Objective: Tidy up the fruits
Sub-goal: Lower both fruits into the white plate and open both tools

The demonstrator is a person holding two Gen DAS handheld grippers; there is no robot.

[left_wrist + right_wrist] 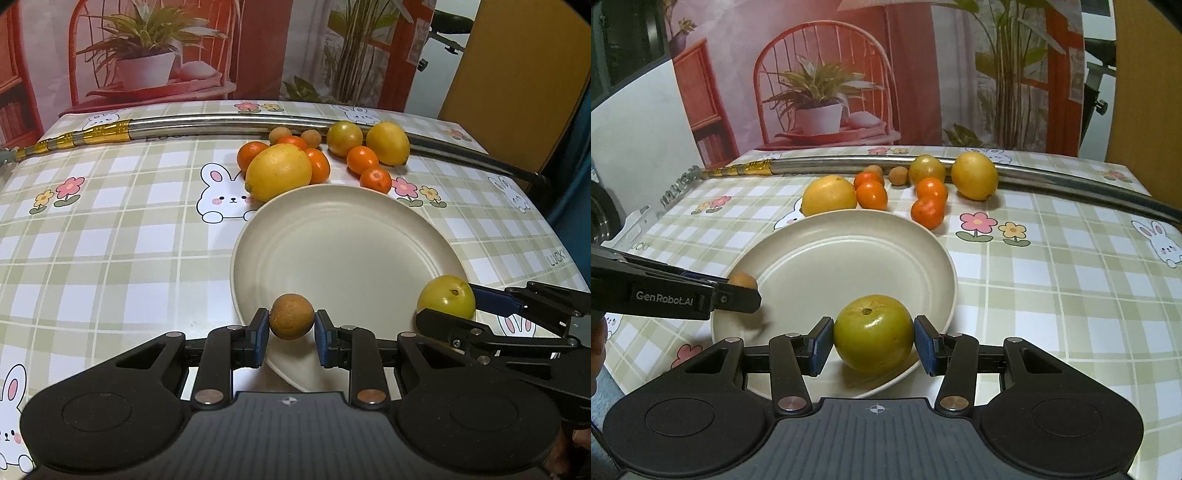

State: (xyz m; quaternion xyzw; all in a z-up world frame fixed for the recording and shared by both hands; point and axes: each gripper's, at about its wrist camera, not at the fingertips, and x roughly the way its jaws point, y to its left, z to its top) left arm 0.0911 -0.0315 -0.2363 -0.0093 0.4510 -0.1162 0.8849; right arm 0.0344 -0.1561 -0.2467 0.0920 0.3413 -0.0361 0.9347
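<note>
Brown fruit: a small round brown rough-skinned fruit [291, 316] sits pinched between the blue pads of the left gripper [291, 325], low centre of the left wrist view, over the near rim of the plate.
Green fruit: a round yellow-green smooth fruit with a dark stem scar [873, 334] is clamped between the blue pads of the right gripper [873, 341], bottom centre of the right wrist view, over the plate's near edge.
Plate: one round cream plate [351, 236], mid-frame.
Writing: "GenRobot.AI" in white on the left gripper's black finger, left edge of the right wrist view; "LUCKY" printed on the cloth at right of the left wrist view.
Loose fruit, upper centre beyond the plate: two large yellow lemons [279, 171] [388, 143]; five small orange mandarins, one at [375, 180]; one more yellow-green round fruit [344, 137]; two more small brown fruits [311, 137].
Tablecloth: a green-and-white checked tablecloth with rabbits and flowers [110, 240].
Sword: one long curved steel sheath with gold bands [221, 123] lies across the top of the table, behind the fruit.
</note>
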